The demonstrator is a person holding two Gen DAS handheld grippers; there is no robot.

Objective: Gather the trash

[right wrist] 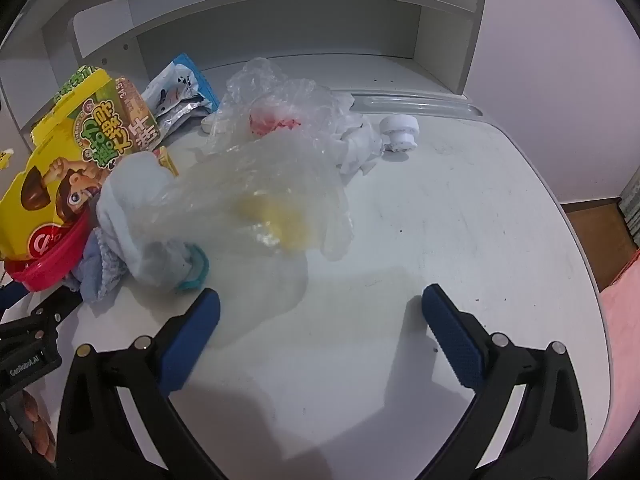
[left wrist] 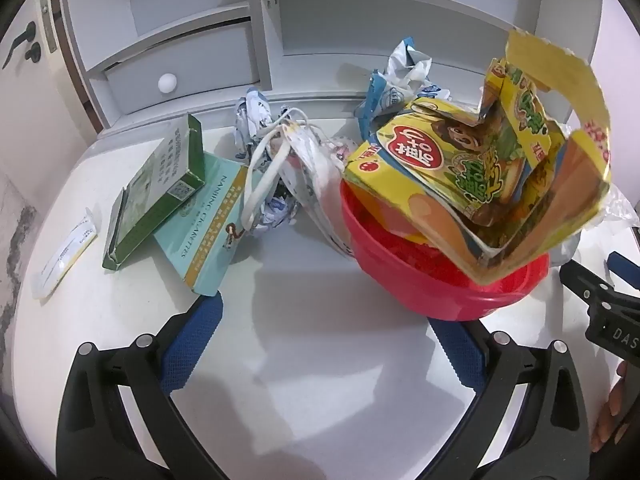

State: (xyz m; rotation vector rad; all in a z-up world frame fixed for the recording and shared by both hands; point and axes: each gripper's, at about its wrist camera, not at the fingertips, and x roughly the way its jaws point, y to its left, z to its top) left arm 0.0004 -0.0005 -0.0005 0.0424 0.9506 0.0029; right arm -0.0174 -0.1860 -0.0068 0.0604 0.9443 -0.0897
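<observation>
Home bedroom desk: white shelf hutch [left wrist: 256,20], knobbed drawer [left wrist: 180,68].

A white desk top [right wrist: 460,216] fills the view, scuffed and speckled. Behind it stands a white shelf unit [left wrist: 272,12] with a round-knobbed drawer [left wrist: 180,68]; brown floor [right wrist: 596,232] shows beyond the desk's right edge.

White desk [left wrist: 320,340] with shelf unit [left wrist: 192,4], drawer knob [left wrist: 167,82], door handle [left wrist: 22,40].

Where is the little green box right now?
In the left wrist view, the small dark green cardboard box sits on the left side of the white desk, leaning on a pale teal flat box, with a small white tube further left.
</observation>
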